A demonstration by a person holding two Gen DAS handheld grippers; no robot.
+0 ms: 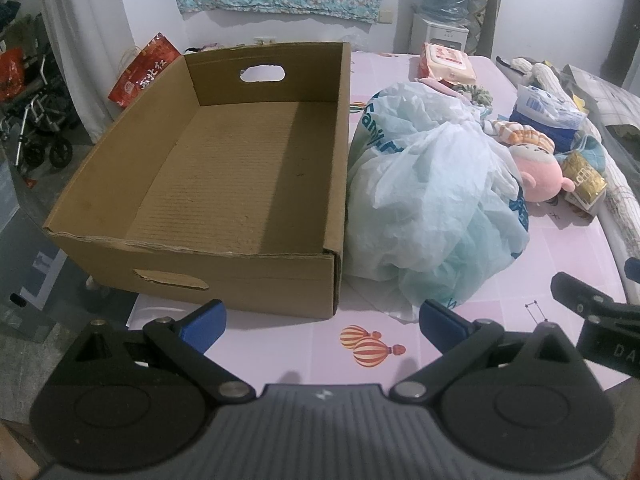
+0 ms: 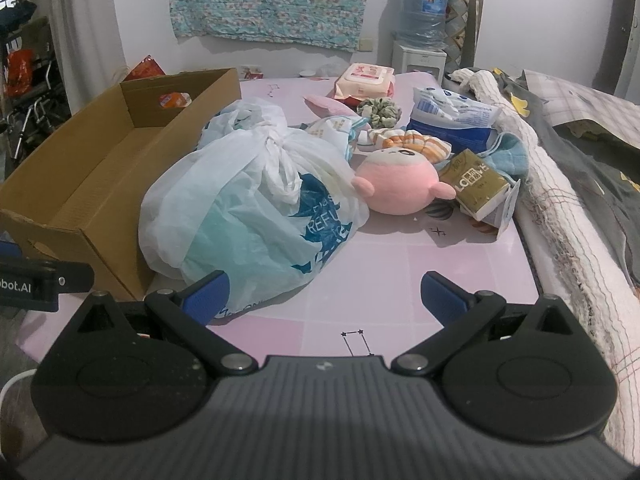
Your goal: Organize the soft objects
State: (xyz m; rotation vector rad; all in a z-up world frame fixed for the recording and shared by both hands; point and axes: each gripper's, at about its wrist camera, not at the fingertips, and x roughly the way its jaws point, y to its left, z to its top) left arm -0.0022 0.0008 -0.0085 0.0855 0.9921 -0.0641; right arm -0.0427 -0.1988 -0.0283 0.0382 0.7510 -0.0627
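An empty brown cardboard box stands on the pink table at the left; it also shows in the right wrist view. A tied white plastic bag lies right beside it, also in the right wrist view. Behind the bag lie a pink plush doll, a striped orange plush, a green scrunchie, a blue tissue pack and a gold packet. My left gripper is open and empty before the box corner. My right gripper is open and empty before the bag.
A pink wet-wipes pack lies at the table's far side. Folded blankets run along the right edge. A water dispenser stands by the back wall. A wheelchair is off to the left.
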